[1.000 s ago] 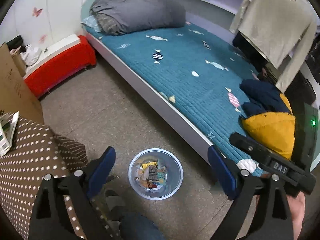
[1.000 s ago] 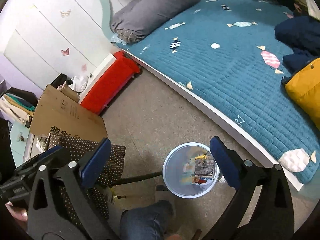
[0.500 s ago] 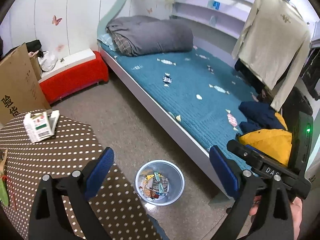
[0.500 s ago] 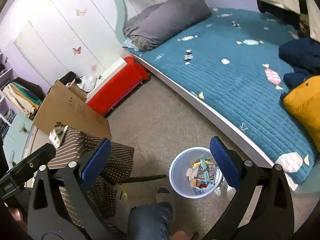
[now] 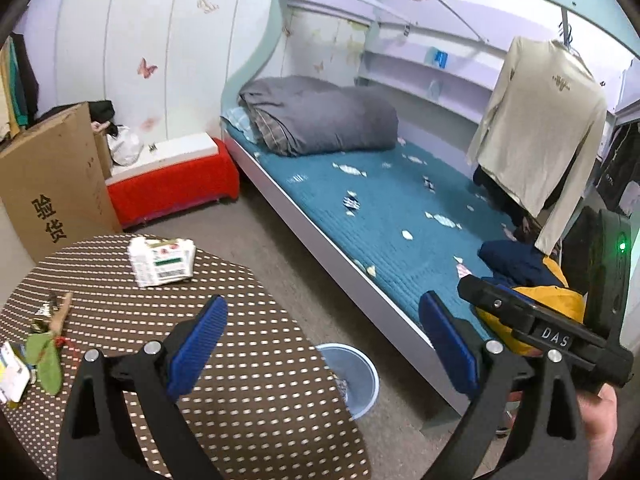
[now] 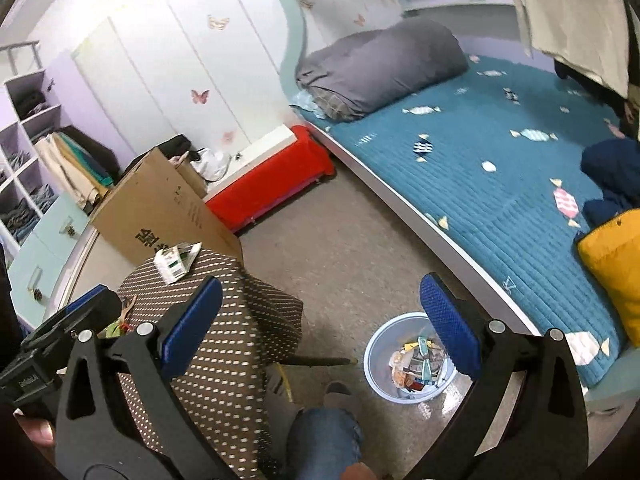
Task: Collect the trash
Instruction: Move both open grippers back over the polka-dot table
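A pale blue bin (image 6: 406,356) holding several wrappers stands on the floor by the bed; in the left wrist view the bin (image 5: 354,374) is half hidden behind the table edge. On the brown dotted table (image 5: 248,392) lie a white and green packet (image 5: 162,262), a stick-like scrap (image 5: 60,312) and a green scrap (image 5: 44,356) at the left edge. My left gripper (image 5: 324,344) hangs open above the table's right edge. My right gripper (image 6: 320,326) is open over the floor between table and bin, holding nothing. The packet (image 6: 176,262) also shows on the table's far corner.
A bed with a teal quilt (image 5: 392,216) and a folded grey duvet (image 5: 320,120) fills the right. A red bench (image 5: 172,188) and a cardboard box (image 5: 52,180) stand by the wall. A beige shirt (image 5: 540,120) hangs right. A person's knee (image 6: 324,436) is low centre.
Both grippers have risen and tilted up from looking down at the bin. The table top and its scraps have come into the left wrist view; the bin now sits lower and partly hidden.
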Action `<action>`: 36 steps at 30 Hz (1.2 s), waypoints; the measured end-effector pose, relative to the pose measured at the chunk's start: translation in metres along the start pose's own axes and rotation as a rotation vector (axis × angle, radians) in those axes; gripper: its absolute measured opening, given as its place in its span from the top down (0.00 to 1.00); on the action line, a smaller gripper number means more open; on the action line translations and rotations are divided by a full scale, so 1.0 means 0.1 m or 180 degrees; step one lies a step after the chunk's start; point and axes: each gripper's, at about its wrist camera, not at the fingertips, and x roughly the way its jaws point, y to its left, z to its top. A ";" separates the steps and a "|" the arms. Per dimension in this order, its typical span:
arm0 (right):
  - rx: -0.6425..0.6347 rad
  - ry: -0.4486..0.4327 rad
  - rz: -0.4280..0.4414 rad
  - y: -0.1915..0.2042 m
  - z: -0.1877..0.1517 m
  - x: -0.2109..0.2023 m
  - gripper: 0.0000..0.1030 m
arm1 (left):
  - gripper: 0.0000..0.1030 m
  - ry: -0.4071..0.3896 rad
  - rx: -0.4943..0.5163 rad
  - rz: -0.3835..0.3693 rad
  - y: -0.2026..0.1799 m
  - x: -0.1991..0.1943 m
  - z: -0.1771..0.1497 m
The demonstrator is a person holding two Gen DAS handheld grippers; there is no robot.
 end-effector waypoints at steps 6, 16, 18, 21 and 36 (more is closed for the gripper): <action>-0.0211 -0.0035 0.0091 0.38 -0.01 -0.11 0.06 | 0.08 -0.0150 -0.0053 0.0038 0.23 -0.32 -0.04; -0.0545 0.0003 0.0249 1.02 -0.12 -0.11 0.06 | 0.08 -0.0306 -0.0195 0.0231 0.71 -0.74 -0.19; -0.0608 0.0028 0.0270 1.13 -0.14 -0.09 0.06 | 0.08 -0.0311 -0.0236 0.0279 0.83 -0.80 -0.24; -0.0727 0.0066 0.0299 1.33 -0.17 -0.05 0.06 | 0.08 -0.0318 -0.0341 0.0353 1.06 -0.89 -0.33; -0.1245 0.0470 0.0527 2.31 -0.54 0.52 0.06 | 0.08 -0.0311 -0.0772 0.1030 2.38 -1.26 -0.88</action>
